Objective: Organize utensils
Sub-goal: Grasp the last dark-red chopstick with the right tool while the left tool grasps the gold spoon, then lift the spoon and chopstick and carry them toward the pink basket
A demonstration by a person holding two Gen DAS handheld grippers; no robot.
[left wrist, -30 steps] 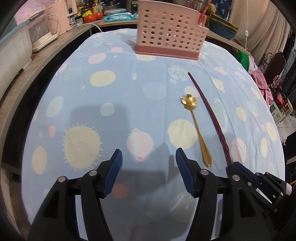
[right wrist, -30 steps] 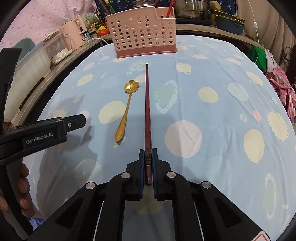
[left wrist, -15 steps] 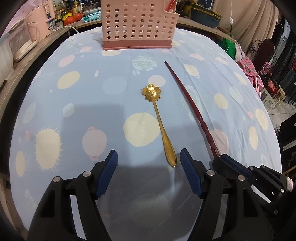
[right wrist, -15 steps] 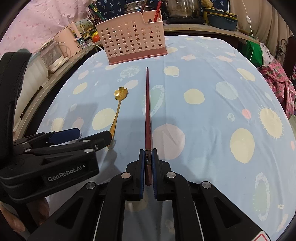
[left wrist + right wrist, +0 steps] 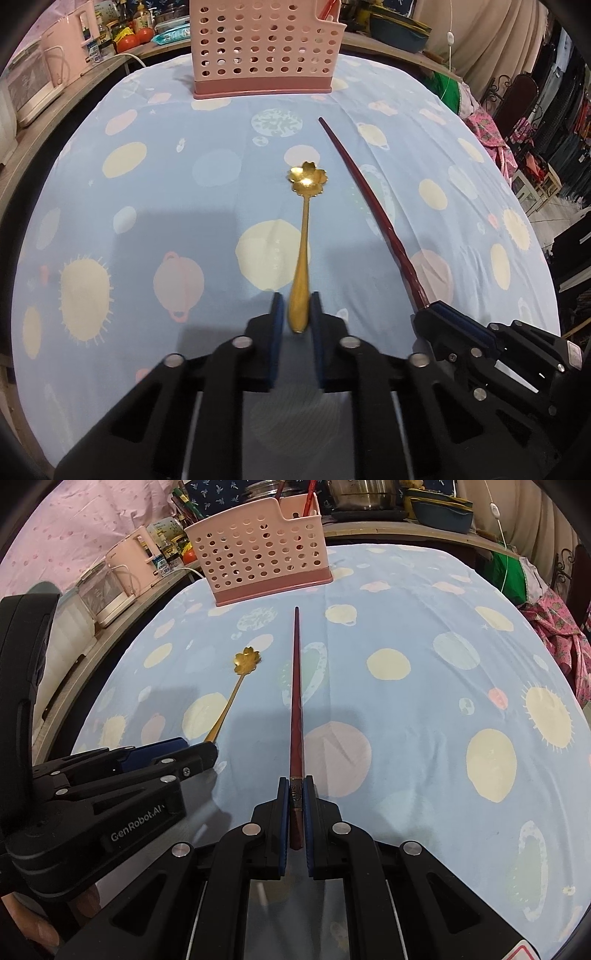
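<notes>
A gold spoon (image 5: pixel 304 229) with a flower-shaped bowl lies on the blue spotted tablecloth (image 5: pixel 166 206), bowl toward the far side. My left gripper (image 5: pixel 297 306) is closing its jaws around the near end of the spoon's handle, and the blue pads touch it on both sides. To its right, my right gripper (image 5: pixel 295 794) is shut on the thick end of a dark red chopstick (image 5: pixel 295 701), which points away across the cloth. A pink perforated utensil basket (image 5: pixel 258 557) stands at the far edge, with red sticks in its corner compartment.
A wooden counter on the left carries a pink kettle (image 5: pixel 129 565) and a white appliance (image 5: pixel 26 92). Pots and a dark bowl (image 5: pixel 439 509) stand behind the basket. Past the table's right edge are clothes (image 5: pixel 554 627) and a chair.
The left gripper has shifted right over the spoon's handle end and its jaws have gone from wide apart to closed on the handle. The right gripper keeps its hold on the chopstick.
</notes>
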